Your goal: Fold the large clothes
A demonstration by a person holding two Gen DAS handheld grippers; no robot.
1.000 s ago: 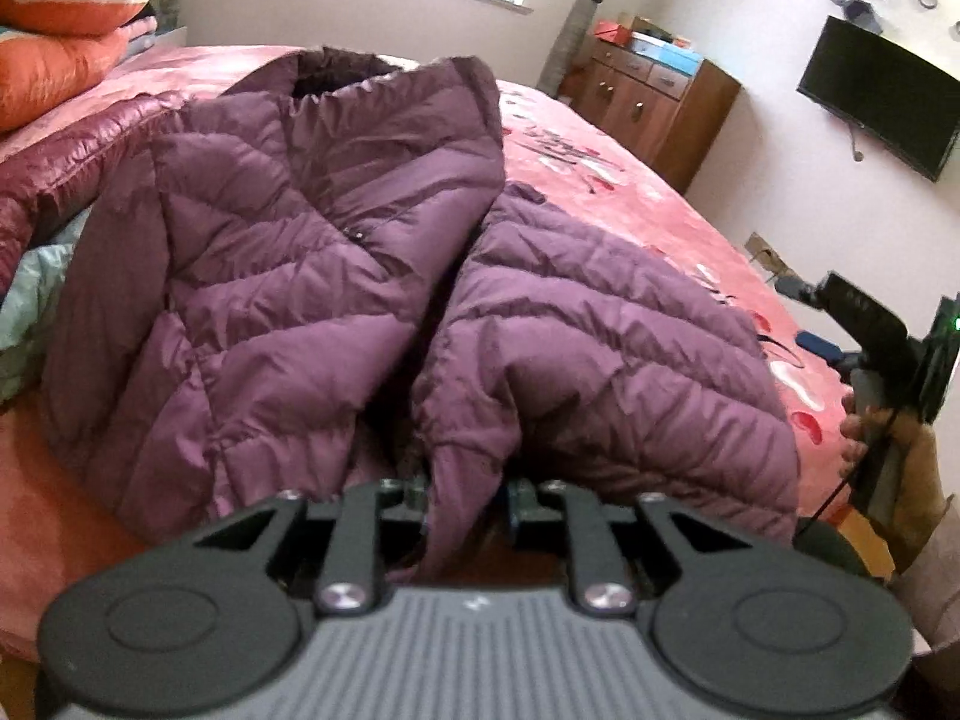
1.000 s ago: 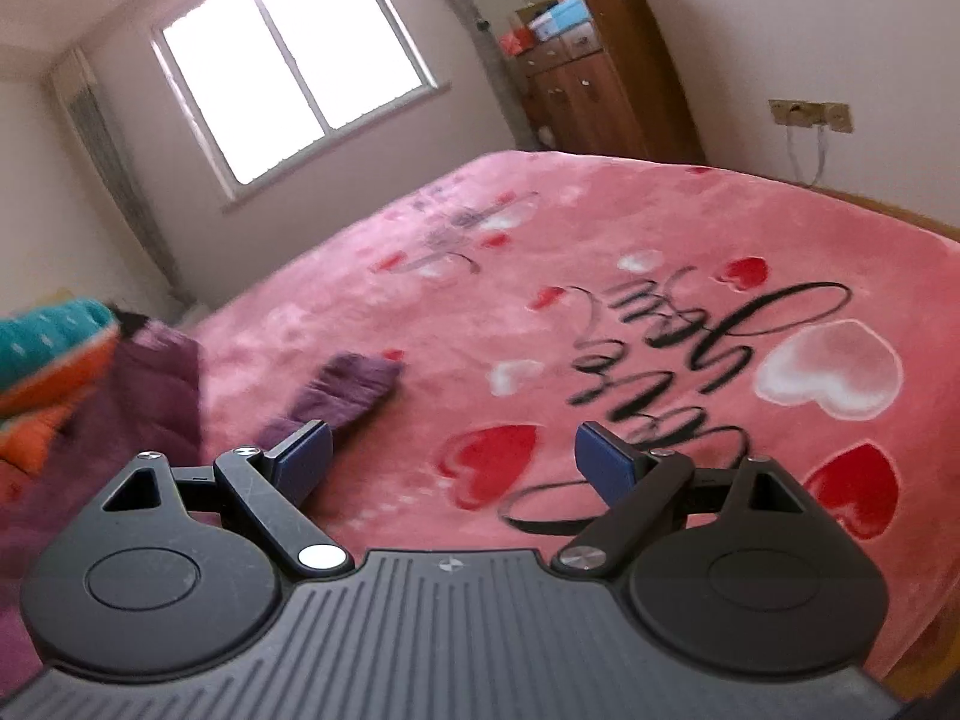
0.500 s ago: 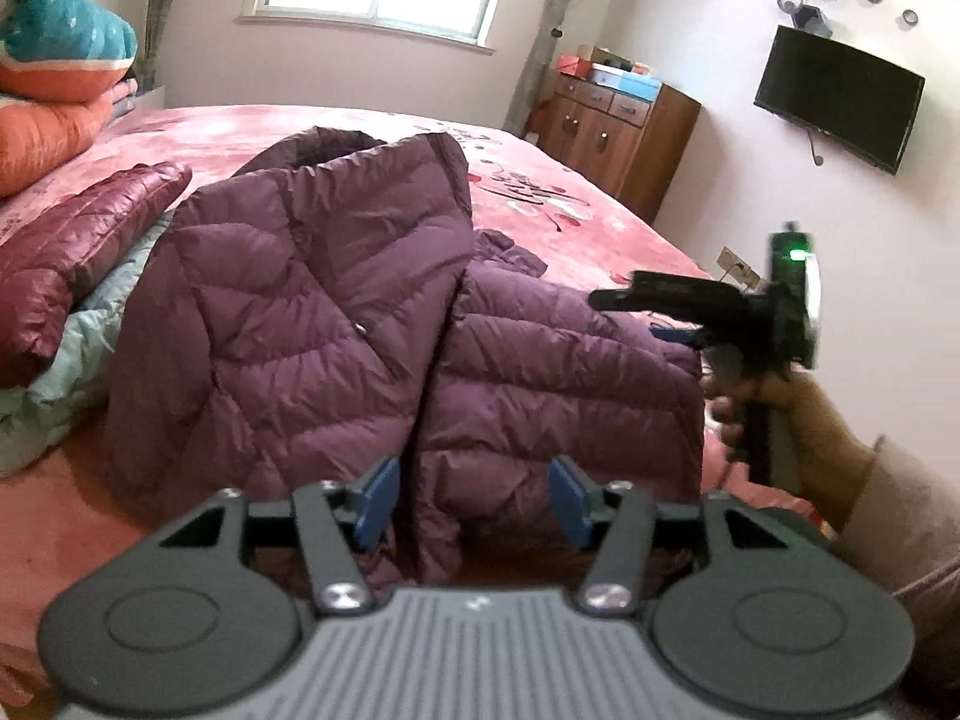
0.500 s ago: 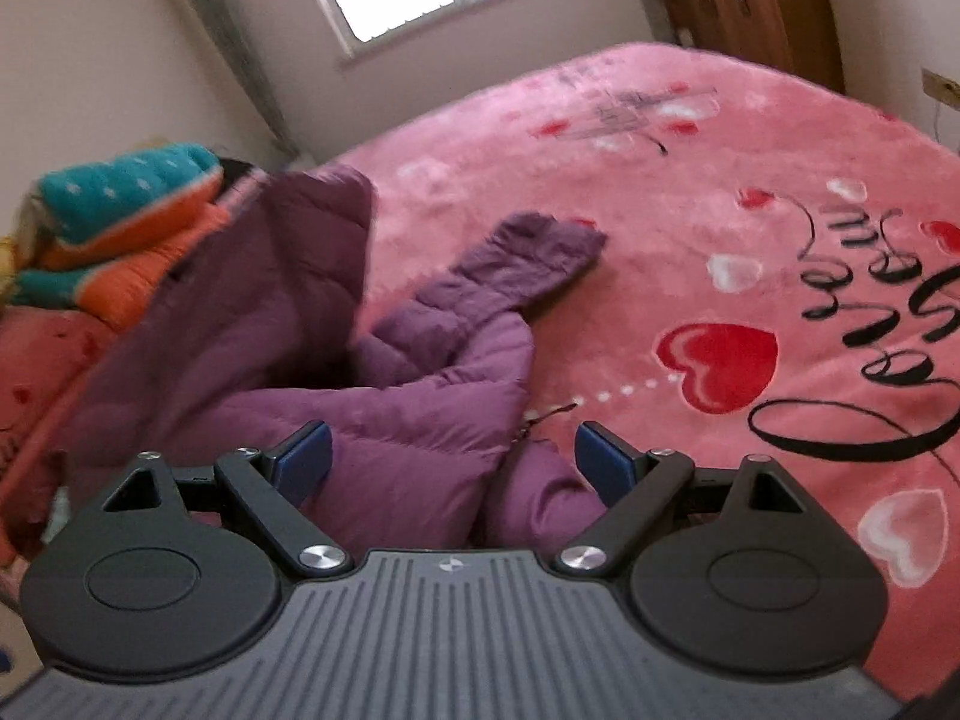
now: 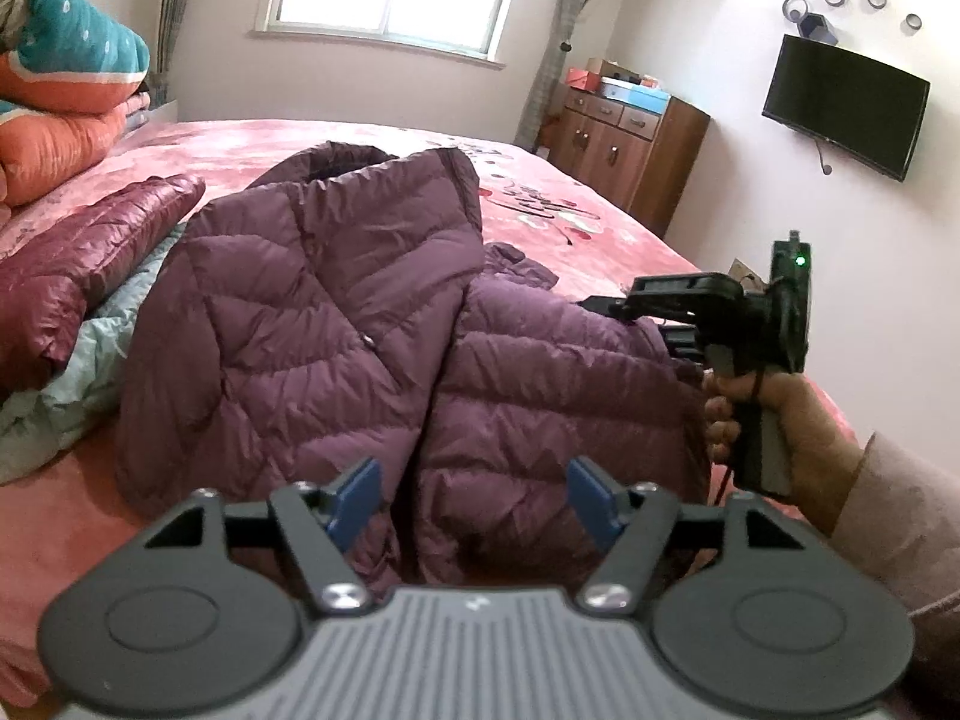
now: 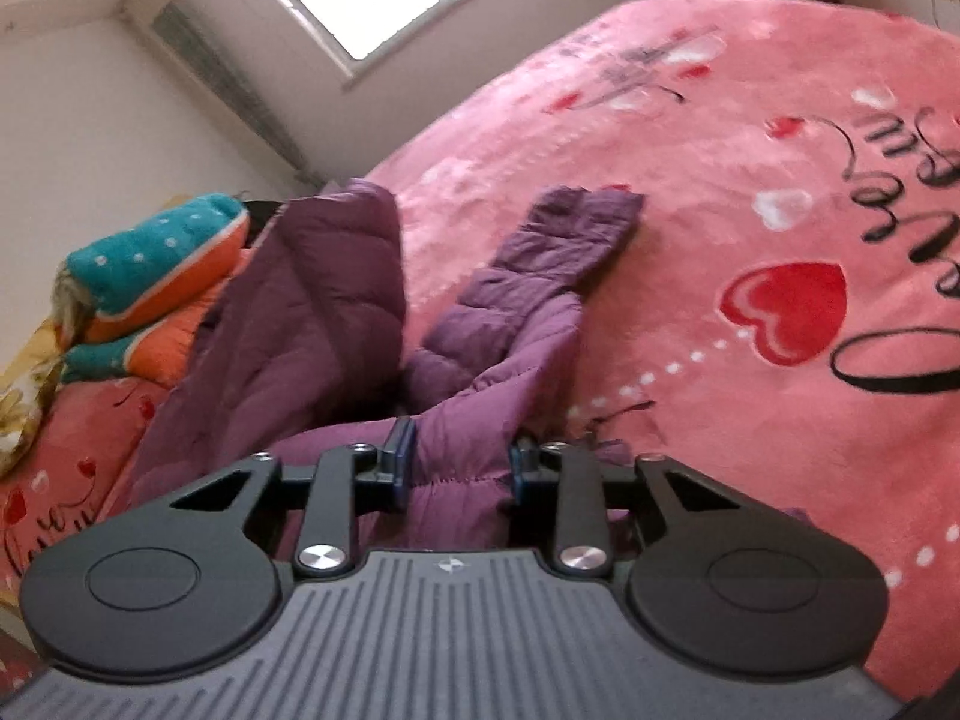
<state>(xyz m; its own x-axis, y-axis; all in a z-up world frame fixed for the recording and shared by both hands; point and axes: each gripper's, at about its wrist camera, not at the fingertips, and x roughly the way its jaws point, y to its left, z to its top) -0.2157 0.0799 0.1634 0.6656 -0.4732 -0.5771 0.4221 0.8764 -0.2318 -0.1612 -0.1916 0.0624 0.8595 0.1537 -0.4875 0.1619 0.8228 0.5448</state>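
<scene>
A purple down jacket (image 5: 312, 324) lies spread on the pink bed blanket (image 6: 750, 192), one sleeve (image 6: 570, 234) stretched out to the right. My left gripper (image 5: 474, 501) hovers at the near hem. Its jaws are opening, and the blue pads (image 5: 354, 501) stand apart on either side of the front opening without touching the cloth. My right gripper (image 6: 459, 462) sits at the jacket's right edge, its jaws closing, with a fold of purple fabric pinched between its pads. In the left wrist view, a hand holds the right gripper (image 5: 600, 303) over that same edge.
A maroon jacket (image 5: 78, 252) and a pale green cloth (image 5: 90, 372) lie left of the purple one. Teal and orange quilts (image 5: 60, 90) are stacked at the far left. A wooden cabinet (image 5: 624, 150) and a wall television (image 5: 846, 114) stand beyond the bed.
The left gripper let go of the hem, opened and drew back a little. The right gripper swung left from bare blanket to the jacket's edge and closed on a fold.
</scene>
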